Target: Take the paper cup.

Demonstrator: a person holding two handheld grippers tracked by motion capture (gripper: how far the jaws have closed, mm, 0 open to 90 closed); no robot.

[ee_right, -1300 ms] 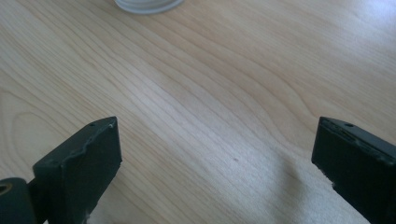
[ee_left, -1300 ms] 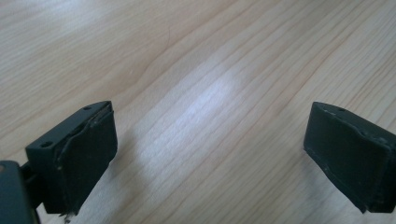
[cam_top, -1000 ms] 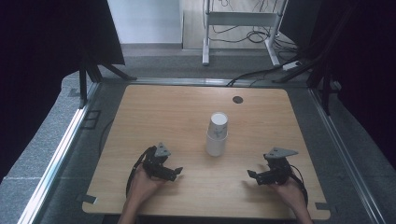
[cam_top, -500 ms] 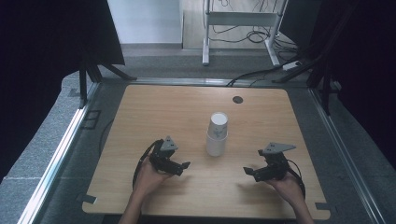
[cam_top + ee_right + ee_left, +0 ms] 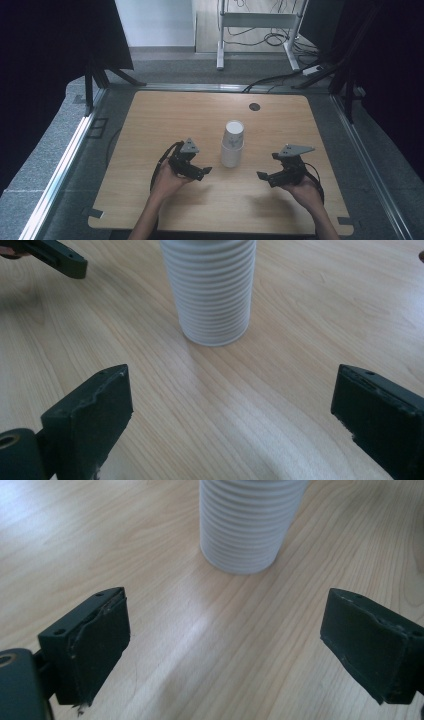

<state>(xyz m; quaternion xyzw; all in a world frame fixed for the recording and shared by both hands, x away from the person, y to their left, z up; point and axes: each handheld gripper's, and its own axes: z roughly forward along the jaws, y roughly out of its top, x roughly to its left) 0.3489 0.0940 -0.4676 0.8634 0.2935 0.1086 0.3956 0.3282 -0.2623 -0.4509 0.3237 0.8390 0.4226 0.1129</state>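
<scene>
Two stacked cups (image 5: 232,143) from above, ribbed walls close up.

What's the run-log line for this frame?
left tongs: open, jaws closing slightly, nothing between | right tongs: open, nothing held | ribbed white cup stack: upright mid-table, untouched | phase: both tongs aimed at stack

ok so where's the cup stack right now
In the high view the cup stack stands upright near the middle of the table, between the left gripper and right gripper, touching neither.
</scene>
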